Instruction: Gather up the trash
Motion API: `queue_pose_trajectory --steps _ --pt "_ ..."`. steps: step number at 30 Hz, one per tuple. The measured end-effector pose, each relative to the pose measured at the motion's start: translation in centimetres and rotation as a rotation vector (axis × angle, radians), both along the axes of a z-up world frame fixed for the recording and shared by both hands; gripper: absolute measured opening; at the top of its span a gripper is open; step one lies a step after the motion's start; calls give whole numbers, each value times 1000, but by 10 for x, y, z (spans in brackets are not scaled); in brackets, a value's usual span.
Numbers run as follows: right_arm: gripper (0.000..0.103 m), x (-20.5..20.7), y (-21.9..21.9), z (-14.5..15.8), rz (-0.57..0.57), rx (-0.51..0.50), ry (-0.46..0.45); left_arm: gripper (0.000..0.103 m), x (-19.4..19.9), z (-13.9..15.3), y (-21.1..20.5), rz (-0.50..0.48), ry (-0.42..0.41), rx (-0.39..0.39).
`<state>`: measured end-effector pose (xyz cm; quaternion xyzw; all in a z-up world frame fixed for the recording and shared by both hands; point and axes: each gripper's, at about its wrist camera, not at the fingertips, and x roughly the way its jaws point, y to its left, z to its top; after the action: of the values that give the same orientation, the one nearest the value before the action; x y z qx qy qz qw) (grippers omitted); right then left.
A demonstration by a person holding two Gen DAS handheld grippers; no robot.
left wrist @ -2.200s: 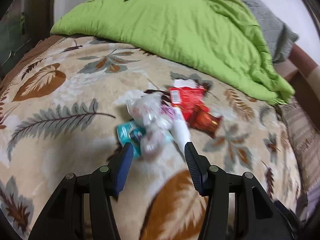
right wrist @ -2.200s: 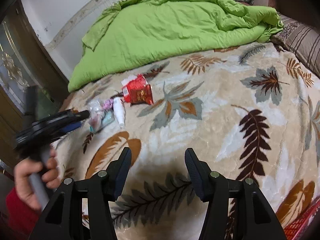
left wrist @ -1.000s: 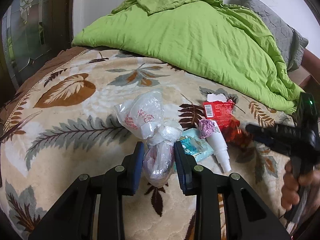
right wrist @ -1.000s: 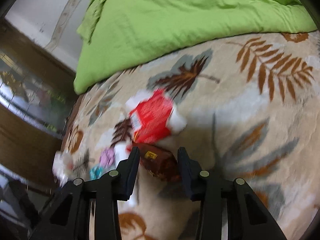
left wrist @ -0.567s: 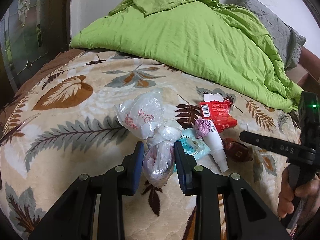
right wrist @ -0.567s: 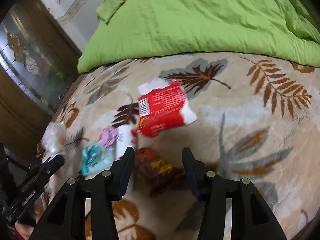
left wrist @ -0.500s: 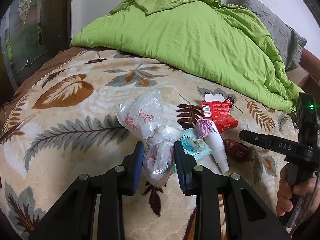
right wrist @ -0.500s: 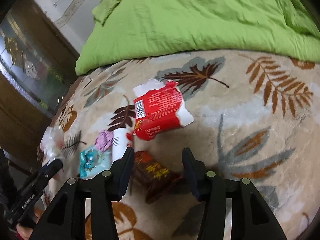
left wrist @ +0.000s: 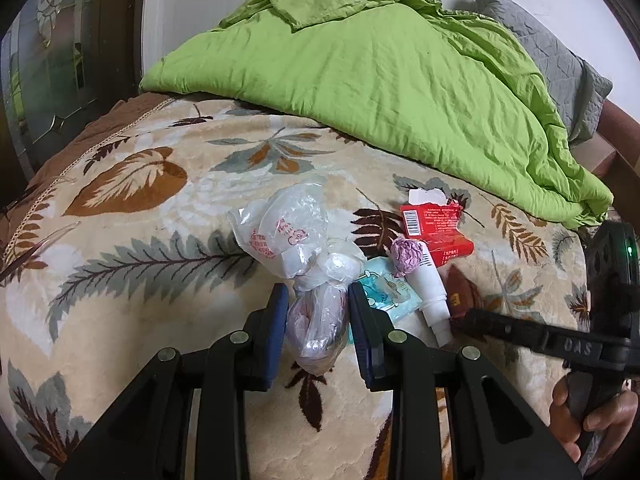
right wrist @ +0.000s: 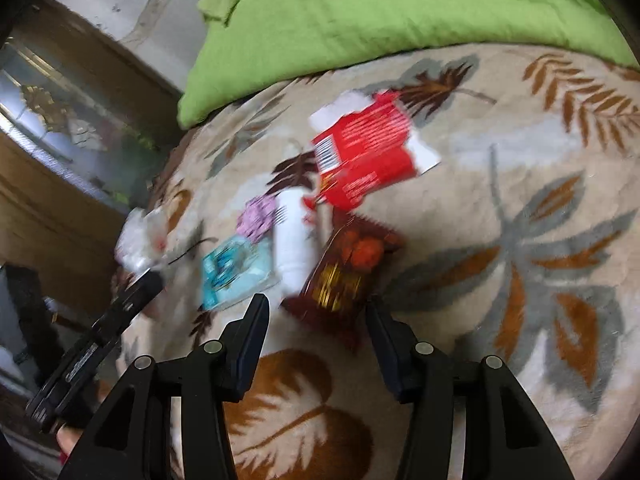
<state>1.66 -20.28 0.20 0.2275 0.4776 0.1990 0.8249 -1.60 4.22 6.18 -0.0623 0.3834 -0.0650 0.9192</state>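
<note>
Nearest in the left wrist view, the left tool [left wrist: 318, 312] has its blue pads pressed onto the lower end of a crumpled clear plastic bag [left wrist: 304, 256], which bulges up and away from the pinch, its upper part printed in red. The bag rests on the bed's leaf-patterned blanket [left wrist: 132, 240], cream with brown and grey-green leaves.

Just right of that tool lies a flat teal packet [left wrist: 390, 290], and touching its right edge a white tube [left wrist: 430, 288] lying lengthwise, its narrow end pointing near. A crumpled purple wrapper [left wrist: 406, 252] sits at the tube's far end. To the right of the tube, a dark brown snack wrapper [left wrist: 460, 292] is partly covered by the right tool's black finger coming in from the right, with the person's hand [left wrist: 592, 416] on the handle at the lower right edge.

In the right wrist view, which is blurred, the right tool [right wrist: 316, 318] has its jaws spread apart with the near end of the brown snack wrapper [right wrist: 348, 268] lying between them; the pads do not press on it, so far as the blur allows. The white tube [right wrist: 294, 236] lies just left of that wrapper, the teal packet [right wrist: 236, 268] further left.

Farther on, a torn red wrapper [left wrist: 436, 228] with a barcode lies flat, its near edge just beyond the tube. Beyond everything, a rumpled green quilt [left wrist: 380, 68] covers the far part of the bed, with a grey quilted cover [left wrist: 560, 52] behind it at the far right. A dark cabinet with patterned glass [left wrist: 52, 60] stands at the far left.
</note>
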Motion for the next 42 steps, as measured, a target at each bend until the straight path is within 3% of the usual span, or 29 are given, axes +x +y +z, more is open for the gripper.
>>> queue_pose_trajectory --steps 9,13,16,22,30,34,42 --pt "57 15 -9 -12 -116 42 52 29 -2 1 -2 -12 -6 4" --pt "39 12 -6 -11 -95 28 45 29 -4 2 -8 -24 -8 9" --pt "36 -1 -6 -7 -94 3 22 29 -6 4 -12 -34 -11 11" --pt "33 -51 -4 22 -121 -106 -81 29 -25 10 -26 -68 -49 53" --pt "33 -133 1 61 -171 -230 -237 29 -75 13 -34 -122 -61 39" --pt "33 -171 4 66 -175 -280 -278 29 -105 14 -34 -122 -67 20" --pt "33 -225 0 73 -199 -315 -318 29 -174 22 -51 -152 -144 78"
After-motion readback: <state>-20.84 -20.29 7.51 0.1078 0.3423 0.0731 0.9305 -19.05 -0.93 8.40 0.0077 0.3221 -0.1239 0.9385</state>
